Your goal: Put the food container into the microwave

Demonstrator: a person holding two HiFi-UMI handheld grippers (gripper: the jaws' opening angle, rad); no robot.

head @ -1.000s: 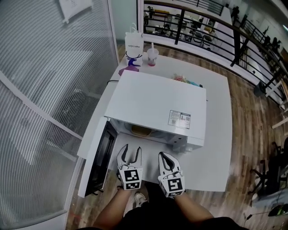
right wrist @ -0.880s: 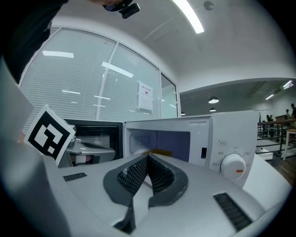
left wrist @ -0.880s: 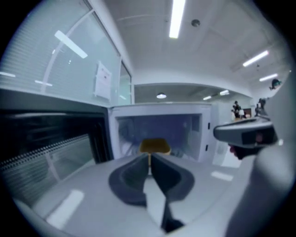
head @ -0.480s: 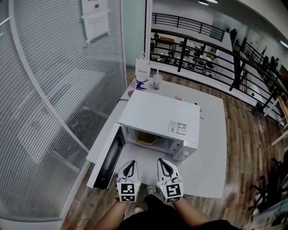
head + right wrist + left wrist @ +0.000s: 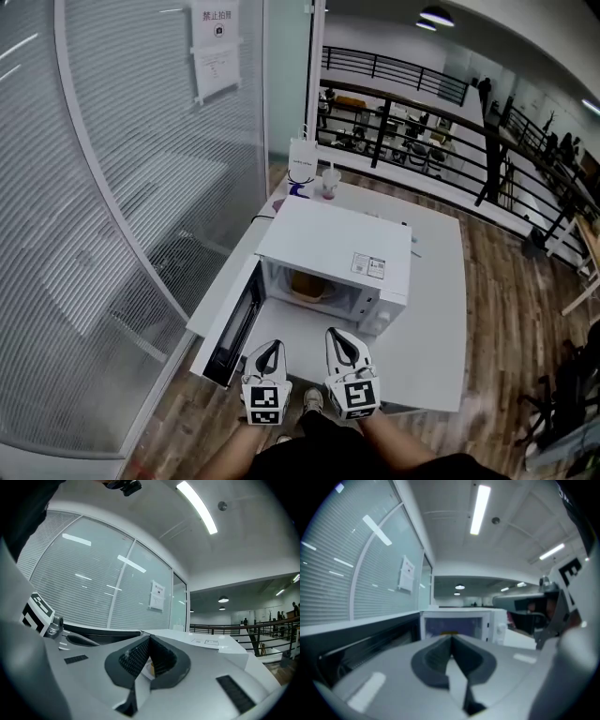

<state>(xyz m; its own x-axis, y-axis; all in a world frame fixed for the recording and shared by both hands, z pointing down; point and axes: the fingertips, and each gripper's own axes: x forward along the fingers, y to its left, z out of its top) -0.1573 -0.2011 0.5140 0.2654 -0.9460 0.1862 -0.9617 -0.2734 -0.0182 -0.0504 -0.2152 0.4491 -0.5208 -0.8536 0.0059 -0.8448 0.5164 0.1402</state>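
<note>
The white microwave [image 5: 333, 248] stands on a white table [image 5: 436, 319], its door [image 5: 234, 319] swung open to the left. A yellowish food container [image 5: 307, 286] sits inside the cavity. Both grippers hover at the table's near edge, in front of the opening and clear of it. My left gripper [image 5: 266, 351] is shut with nothing in it, and my right gripper [image 5: 341, 337] is shut and empty too. In the left gripper view the closed jaws [image 5: 451, 639] face the microwave [image 5: 459, 620]. The right gripper view shows its tips [image 5: 150, 639] below the microwave's top [image 5: 206, 644].
A white paper bag [image 5: 302, 169] and a lidded cup [image 5: 329, 185] stand at the table's far end. A frosted glass wall [image 5: 122, 234] runs along the left. A black railing [image 5: 422, 150] lies beyond the table, with wooden floor to the right.
My left gripper has gone from open to shut. Both grippers and the view have drawn back from the microwave, which now looks smaller and farther away.
</note>
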